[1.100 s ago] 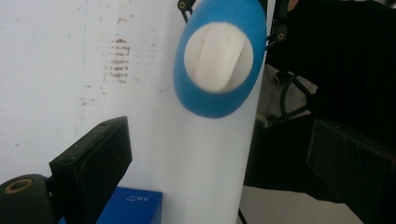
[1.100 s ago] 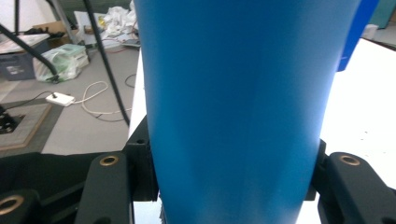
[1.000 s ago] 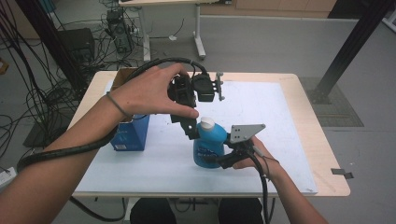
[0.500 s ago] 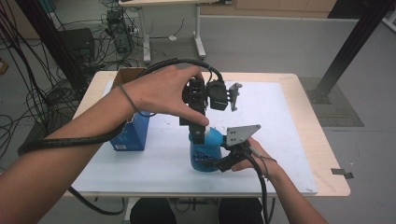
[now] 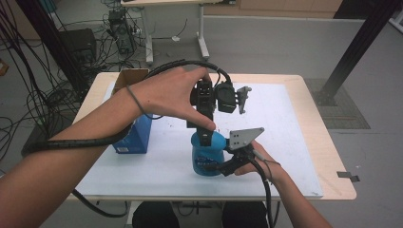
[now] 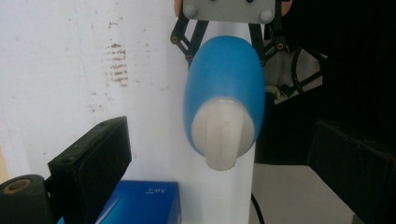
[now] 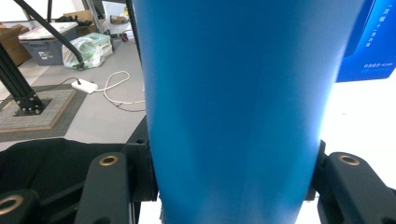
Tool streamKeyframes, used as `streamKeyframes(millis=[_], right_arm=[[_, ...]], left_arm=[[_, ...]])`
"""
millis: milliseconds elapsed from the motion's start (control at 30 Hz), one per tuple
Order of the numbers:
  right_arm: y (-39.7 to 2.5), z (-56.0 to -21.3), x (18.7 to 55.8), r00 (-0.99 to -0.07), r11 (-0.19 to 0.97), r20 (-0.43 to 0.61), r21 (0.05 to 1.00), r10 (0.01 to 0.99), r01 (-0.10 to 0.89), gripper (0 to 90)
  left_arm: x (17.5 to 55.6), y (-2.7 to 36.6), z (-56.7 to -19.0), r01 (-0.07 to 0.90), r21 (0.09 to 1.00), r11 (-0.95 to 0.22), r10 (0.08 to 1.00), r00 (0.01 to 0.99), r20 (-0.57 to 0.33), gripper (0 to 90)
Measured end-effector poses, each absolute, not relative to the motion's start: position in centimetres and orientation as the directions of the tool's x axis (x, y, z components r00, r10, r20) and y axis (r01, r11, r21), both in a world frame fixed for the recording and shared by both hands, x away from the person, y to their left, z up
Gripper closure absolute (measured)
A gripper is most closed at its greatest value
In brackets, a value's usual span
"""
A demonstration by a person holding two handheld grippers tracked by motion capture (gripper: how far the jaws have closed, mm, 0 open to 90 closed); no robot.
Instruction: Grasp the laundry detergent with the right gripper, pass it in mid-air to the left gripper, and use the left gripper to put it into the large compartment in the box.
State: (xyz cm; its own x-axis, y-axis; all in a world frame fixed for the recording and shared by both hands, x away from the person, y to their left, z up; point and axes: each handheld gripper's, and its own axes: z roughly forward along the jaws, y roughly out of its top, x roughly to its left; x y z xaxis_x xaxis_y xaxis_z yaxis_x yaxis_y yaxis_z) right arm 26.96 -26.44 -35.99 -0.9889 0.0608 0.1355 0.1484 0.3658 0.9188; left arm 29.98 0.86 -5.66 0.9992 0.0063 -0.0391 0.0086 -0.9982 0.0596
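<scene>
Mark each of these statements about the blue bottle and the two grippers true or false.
1. The right gripper is shut on the blue bottle. True.
2. The bottle lies on its side. False: it stands upright on the white mat.
3. The left gripper is above the bottle's white cap, jaws open. True.
4. The blue box sits right of the bottle. False: it sits to its left in the high view.
</scene>
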Motion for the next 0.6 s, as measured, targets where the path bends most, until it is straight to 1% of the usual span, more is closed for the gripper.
streamKeyframes(millis=[600], right_arm=[[-26.40, -36.06, 26.92, -0.989, 0.360, 0.133, 0.921, 0.068, 0.149, 42.0]], left_arm=[[29.95, 1.06, -5.91, 0.010, 0.071, -0.997, 0.007, 0.999, -0.045, 6.7]])
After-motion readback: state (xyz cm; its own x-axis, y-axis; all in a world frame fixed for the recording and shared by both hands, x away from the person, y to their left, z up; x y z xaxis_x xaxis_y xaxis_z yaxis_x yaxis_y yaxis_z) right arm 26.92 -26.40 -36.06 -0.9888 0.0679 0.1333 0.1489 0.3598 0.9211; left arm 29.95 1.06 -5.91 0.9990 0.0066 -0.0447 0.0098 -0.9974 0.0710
